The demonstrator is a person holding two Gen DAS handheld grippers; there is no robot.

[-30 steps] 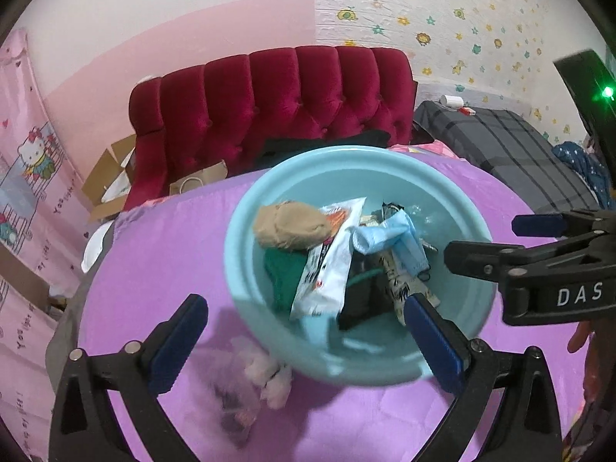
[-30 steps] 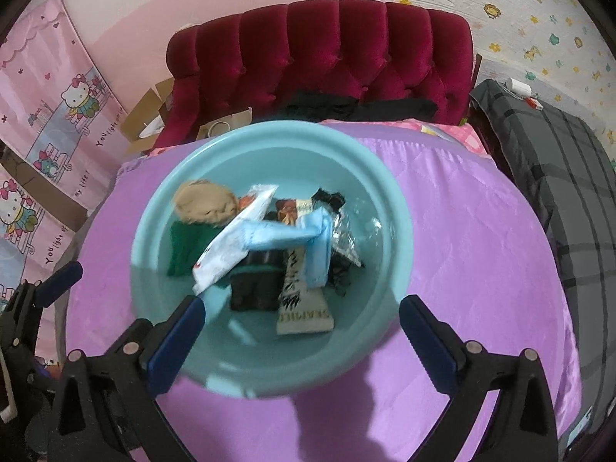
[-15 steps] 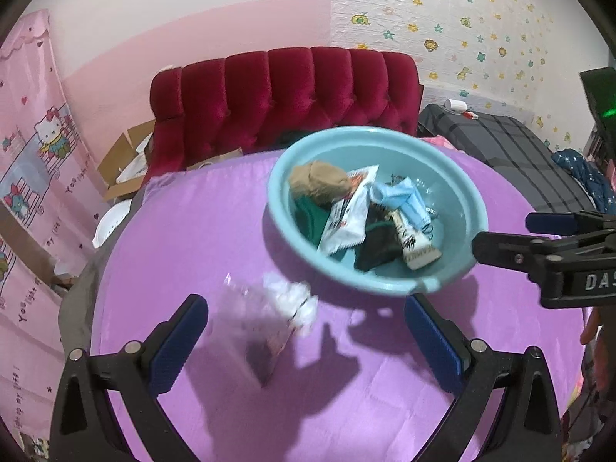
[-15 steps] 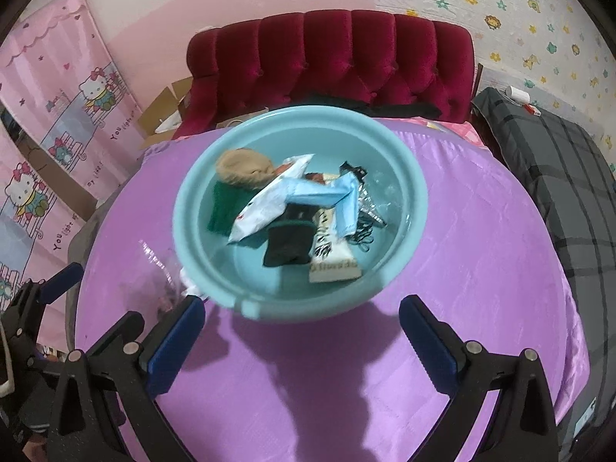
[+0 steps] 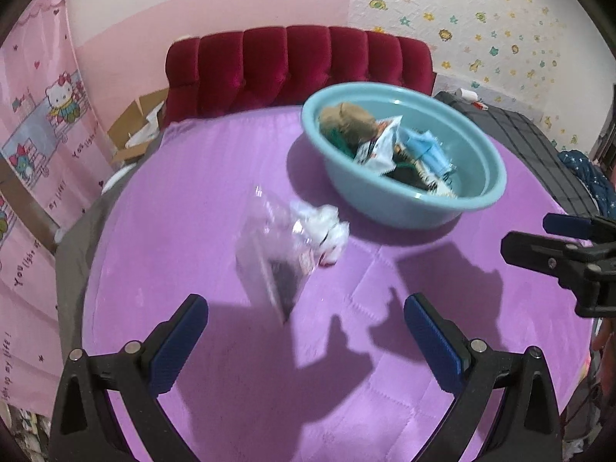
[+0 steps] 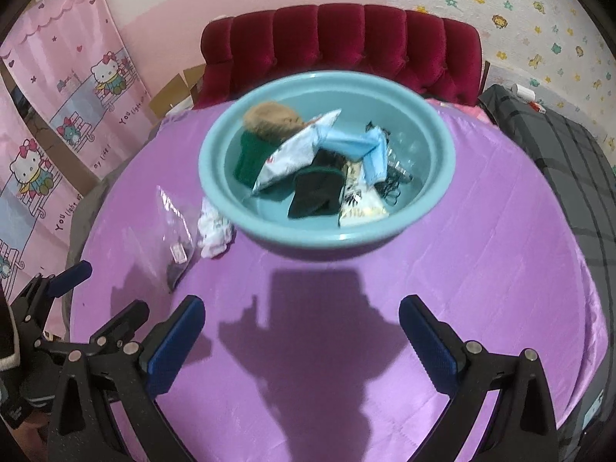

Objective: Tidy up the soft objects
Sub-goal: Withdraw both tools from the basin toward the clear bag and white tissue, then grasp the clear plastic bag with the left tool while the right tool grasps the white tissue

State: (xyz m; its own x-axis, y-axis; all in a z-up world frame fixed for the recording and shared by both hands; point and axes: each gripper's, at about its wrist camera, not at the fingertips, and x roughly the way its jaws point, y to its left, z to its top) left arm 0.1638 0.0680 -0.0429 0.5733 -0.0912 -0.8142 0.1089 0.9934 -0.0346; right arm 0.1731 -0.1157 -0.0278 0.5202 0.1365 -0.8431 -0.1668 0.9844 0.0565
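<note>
Both grippers pulled back from round light-blue plastic basin (image 6: 327,231) | fingers spread, empty | clear plastic bag (image 5: 269,258) outside on purple surface (image 6: 462,288), likely next

Soft items (image 6: 308,161) heaped in teal basin (image 6: 431,215)
</note>
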